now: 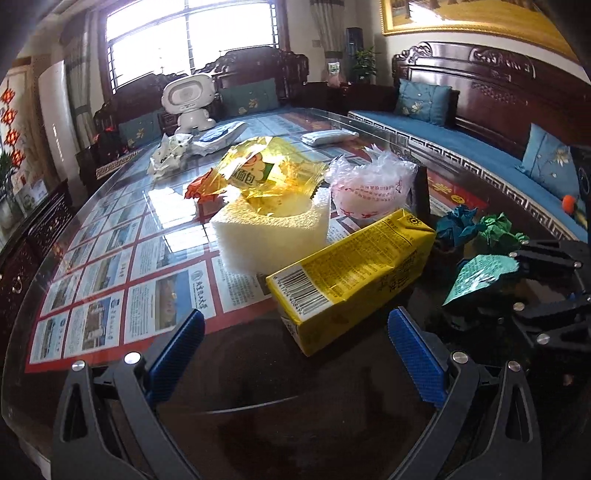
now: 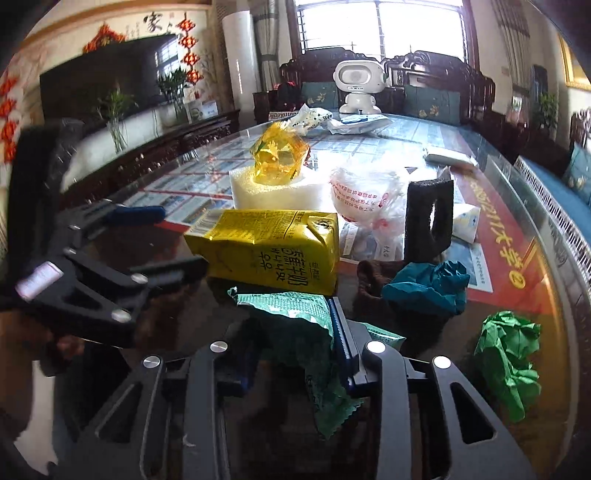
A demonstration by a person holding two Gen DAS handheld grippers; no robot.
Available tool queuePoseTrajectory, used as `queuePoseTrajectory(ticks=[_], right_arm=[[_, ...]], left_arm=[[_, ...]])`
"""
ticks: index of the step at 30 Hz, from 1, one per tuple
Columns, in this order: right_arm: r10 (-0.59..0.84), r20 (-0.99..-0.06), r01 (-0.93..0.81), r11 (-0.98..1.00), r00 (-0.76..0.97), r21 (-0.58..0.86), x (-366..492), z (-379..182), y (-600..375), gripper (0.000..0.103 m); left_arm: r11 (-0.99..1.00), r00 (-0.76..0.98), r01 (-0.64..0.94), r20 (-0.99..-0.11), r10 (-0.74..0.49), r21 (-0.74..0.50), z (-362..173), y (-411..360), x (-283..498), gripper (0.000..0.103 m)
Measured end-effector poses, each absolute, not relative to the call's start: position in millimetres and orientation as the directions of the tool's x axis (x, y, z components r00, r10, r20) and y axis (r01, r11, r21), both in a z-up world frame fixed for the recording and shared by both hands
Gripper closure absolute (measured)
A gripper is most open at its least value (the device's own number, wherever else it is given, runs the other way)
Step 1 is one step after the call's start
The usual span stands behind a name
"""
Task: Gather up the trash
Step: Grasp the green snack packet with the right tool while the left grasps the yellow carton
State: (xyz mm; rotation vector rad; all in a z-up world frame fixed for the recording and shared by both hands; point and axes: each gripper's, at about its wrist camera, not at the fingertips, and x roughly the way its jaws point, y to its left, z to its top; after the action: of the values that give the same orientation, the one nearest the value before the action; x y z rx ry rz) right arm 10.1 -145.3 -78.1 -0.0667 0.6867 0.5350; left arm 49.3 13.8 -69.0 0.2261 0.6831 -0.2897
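Carton: yellow milk carton (image 1: 354,273) lies on worktop (image 1: 258,376)
Left claw (image 1: 295,343): apart — just short of carton
Right claw (image 2: 295,354): clamped on green wrapper (image 2: 295,332)

Premises: a domestic living room. Evidence: carved dark-wood sofas with blue seat pads (image 1: 424,127) and teal embroidered cushions (image 1: 424,101) line the walls; a large flat black television (image 2: 107,74) stands beside red knot hangings (image 2: 189,55); a gilt-framed painting (image 1: 476,16) hangs above; a glass-topped wooden coffee table (image 1: 110,258) carries litter across its centre.
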Motion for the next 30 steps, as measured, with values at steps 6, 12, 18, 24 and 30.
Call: queuePoseTrajectory(ticks=[6, 12, 18, 24, 30], right_arm=[[0.465, -0.600, -0.486, 0.862, 0.651, 0.141, 9, -69, -152, 0.069], [0.484, -0.602, -0.480, 0.858, 0.635, 0.183, 14, -66, -162, 0.069], [0.491, -0.602, -0.477, 0.856, 0.630, 0.199, 13, -67, -163, 0.069], [0.480, -0.601, -0.479, 0.860, 0.639, 0.178, 7, -66, -162, 0.069], [0.480, -0.583, -0.482, 0.860, 0.656, 0.167, -8, -58, -166, 0.069]], left_arm=[[0.914, 0.677, 0.405, -0.682, -0.276, 0.032, -70, 17, 82, 0.004], [0.881, 0.618, 0.472, -0.705, -0.350, -0.024, -76, 15, 94, 0.019], [0.837, 0.569, 0.546, -0.721, -0.395, -0.027, -80, -3, 87, 0.055], [0.831, 0.568, 0.556, -0.724, -0.391, -0.013, -77, -15, 74, 0.063], [0.830, 0.605, 0.557, -0.694, -0.392, 0.016, -65, -20, 51, 0.064]])
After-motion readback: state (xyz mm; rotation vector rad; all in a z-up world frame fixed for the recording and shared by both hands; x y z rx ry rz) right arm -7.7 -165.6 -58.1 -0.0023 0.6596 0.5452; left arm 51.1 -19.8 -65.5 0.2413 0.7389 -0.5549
